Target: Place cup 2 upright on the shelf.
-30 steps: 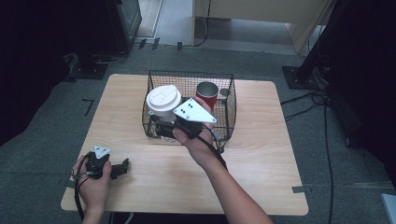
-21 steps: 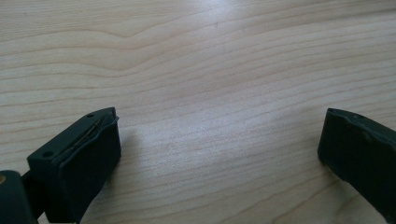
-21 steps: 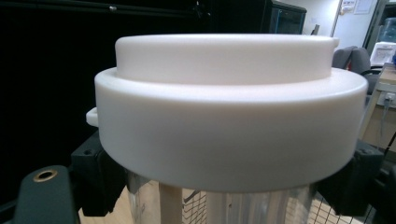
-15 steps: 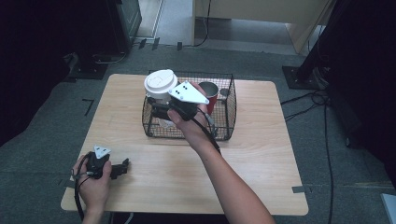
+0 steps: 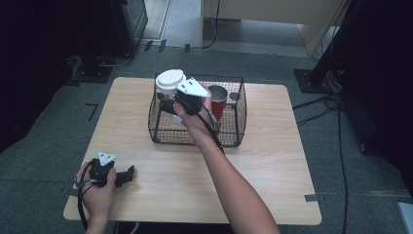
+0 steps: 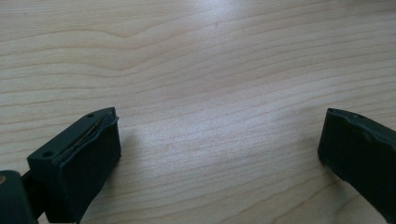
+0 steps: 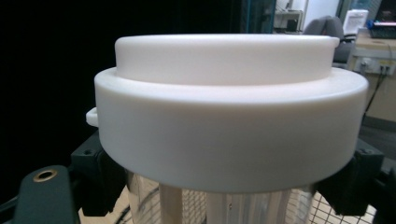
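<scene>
In the high view, the right claw was clamped on a clear cup with a white lid, gripping it just under the lid. It held the cup upright above the left rear corner of a black wire basket, which stood on the far middle of the wooden worktop. A red cup stood inside the basket toward its right rear, just beside the right hand. The left claw rested on the worktop near its front left corner, well apart from the basket, with the left hand wrapped around its body; its jaws stood apart with nothing between them.

In the left gripper view, the two black jaws stood wide apart over bare wood grain, and the left claw held nothing.

In the right gripper view, the white lid sat close to the camera, with the clear wall of the cup below it. The right claw was closed on that wall, one black jaw pressed to each side directly beneath the lid's rim. Basket mesh showed through and below the cup.
</scene>
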`<state>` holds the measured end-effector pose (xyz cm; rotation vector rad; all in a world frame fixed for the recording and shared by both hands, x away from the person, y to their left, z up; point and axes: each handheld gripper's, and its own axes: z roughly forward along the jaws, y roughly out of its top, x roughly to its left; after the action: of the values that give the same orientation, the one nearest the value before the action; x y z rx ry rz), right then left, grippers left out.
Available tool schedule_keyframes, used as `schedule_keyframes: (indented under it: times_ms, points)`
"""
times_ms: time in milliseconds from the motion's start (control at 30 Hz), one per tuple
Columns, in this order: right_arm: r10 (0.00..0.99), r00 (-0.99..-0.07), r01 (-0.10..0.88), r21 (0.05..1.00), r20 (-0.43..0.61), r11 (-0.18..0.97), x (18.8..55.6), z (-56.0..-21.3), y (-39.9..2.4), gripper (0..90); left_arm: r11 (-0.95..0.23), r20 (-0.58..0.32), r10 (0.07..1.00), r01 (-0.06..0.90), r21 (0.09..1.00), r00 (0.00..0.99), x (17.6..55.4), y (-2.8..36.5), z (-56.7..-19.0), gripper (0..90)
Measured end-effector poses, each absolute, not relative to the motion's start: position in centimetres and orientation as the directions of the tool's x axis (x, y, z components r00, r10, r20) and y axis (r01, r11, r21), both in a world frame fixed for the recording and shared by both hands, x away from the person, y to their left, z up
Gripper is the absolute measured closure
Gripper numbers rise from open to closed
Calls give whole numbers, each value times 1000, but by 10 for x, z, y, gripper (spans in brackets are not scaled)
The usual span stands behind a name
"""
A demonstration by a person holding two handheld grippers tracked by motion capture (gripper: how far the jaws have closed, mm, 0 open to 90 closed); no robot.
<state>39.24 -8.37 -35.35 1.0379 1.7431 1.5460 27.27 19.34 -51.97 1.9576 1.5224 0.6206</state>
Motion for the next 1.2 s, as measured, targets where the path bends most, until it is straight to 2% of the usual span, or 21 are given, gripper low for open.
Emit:
schedule_keyframes:
  times_ms: [267,500,833,1100,1200]
  points:
    - [867,-488,248,968,101,27,421,-379,-80,162,-189,11,968,702,686,250,273,192,-520,0]
    - [876,-472,263,964,96,36,441,-392,-75,162,-189,11,968,702,686,250,273,192,-520,0]
    - [844,-517,276,961,146,3,465,-408,-79,162,-192,12,968,703,685,252,273,193,-520,0]
    - [849,-521,256,965,87,58,473,-423,-75,162,-191,12,968,703,685,252,273,193,-520,0]
    - [838,-537,276,959,96,67,475,-429,-74,161,-191,12,968,703,685,252,273,193,-520,0]
